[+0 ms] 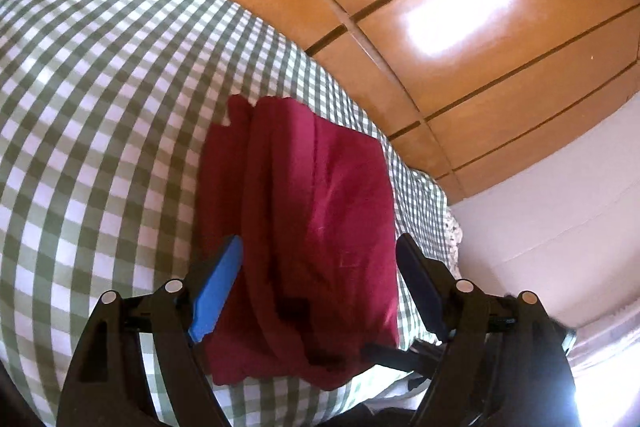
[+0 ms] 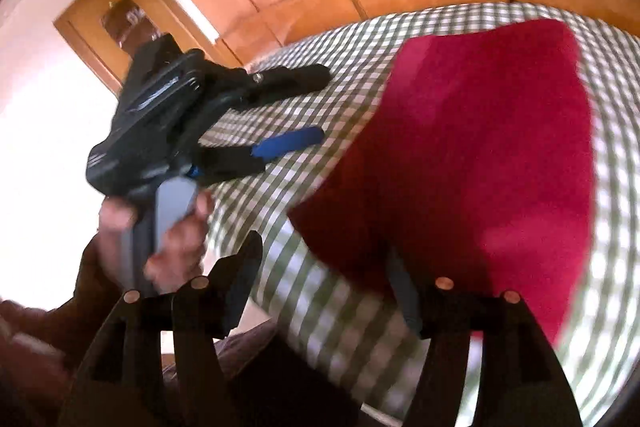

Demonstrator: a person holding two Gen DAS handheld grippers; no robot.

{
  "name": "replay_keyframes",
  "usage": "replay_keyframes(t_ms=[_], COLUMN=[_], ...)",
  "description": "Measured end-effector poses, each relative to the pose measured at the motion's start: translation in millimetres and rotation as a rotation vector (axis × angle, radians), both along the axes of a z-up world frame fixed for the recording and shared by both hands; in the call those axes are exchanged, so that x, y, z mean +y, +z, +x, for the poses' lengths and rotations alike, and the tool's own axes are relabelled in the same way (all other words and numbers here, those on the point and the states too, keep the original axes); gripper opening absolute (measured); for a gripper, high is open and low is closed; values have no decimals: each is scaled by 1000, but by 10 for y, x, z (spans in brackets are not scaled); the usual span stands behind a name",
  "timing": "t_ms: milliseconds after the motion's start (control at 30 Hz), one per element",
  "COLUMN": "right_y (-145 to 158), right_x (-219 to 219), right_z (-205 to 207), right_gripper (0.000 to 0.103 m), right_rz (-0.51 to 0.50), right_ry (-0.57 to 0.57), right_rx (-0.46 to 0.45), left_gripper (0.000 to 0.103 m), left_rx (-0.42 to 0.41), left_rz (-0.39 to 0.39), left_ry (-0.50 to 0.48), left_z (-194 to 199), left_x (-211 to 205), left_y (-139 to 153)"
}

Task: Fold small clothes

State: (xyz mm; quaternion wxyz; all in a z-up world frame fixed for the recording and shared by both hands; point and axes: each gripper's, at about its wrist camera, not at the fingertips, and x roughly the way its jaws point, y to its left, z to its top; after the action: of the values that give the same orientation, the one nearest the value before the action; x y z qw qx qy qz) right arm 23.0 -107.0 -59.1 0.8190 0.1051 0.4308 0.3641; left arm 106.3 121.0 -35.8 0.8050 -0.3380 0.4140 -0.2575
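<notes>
**Red garment folded on the bed, both tools off it**

Your left tool [image 1: 320, 287] hangs with jaws apart over the red garment [image 1: 316, 227], lying folded mid-frame on the checked bed [image 1: 100, 107]. Your right tool [image 2: 324, 291] stands apart too, gripping nothing, apparently after letting go.

Black tool [image 1: 320, 291] frames, blue pads, grey handle, dark sleeve [image 2: 80, 299]

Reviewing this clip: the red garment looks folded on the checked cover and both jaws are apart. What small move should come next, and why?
Probably draw both hand-held grippers back off the cloth. The red garment lies folded on the checked cover. The left hand-held gripper is open astride it without pressing, and the right hand-held gripper is open too, so nothing appears gripped.
</notes>
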Motion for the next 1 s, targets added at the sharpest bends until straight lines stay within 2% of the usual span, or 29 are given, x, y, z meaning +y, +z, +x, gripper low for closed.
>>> replay_keyframes(t_ms=[67, 167, 233, 333, 367, 433, 467, 567, 667, 733, 800, 833, 900, 1000], right_y=[-3, -29, -35, 2, 20, 36, -13, -346, -442, -409, -360, -338, -209, 33], right_x=[-272, -637, -770, -763, -735, -572, -477, -263, -211, -213, -274, -361, -520, -703], right_z=[-93, -155, -147, -70, -43, 62, 114, 228, 211, 219, 187, 126, 83, 196], right_gripper=[61, 54, 49, 41, 39, 36, 36, 35, 36, 36, 37, 39, 42, 42], right_rz=[-8, -37, -44, -66, -62, -70, -83, -169, -148, -154, -157, -140, -96, -45], right_ry=[-70, -188, -249, -280, -274, -240, -213, -165, -177, -179, -174, -166, -161, -213], right_rx=[1, 1, -2, -42, -52, -80, -75, -19, -33, -44, -51, -46, -47, -88], left_gripper=[78, 78, 78, 78, 78, 77, 72, 70, 79, 79, 79, 78, 79, 79], left_rx=[-1, -18, -34, -73, -86, -104, -96, -34, 24, 12, -13, -34, -137, -254], left_rz=[12, 63, 130, 217, 268, 420, 506, 666, 577, 586, 573, 577, 579, 569], left_ry=[-26, -68, -81, -100, -98, -51, -21, 81, 104, 118, 153, 174, 210, 223], left_z=[-5, -19, -65, -169, -207, -252, -257, -262, -313, -350, -376, -346, -360, -367], left_x=[-63, -237, -375, -585, -650, -710, -720, -520, -251, -258, -288, -318, -390, -487], left_y=[51, 148, 202, 237, 229, 170, 91, -282, -534, -469, -287, -193, 98, 349])
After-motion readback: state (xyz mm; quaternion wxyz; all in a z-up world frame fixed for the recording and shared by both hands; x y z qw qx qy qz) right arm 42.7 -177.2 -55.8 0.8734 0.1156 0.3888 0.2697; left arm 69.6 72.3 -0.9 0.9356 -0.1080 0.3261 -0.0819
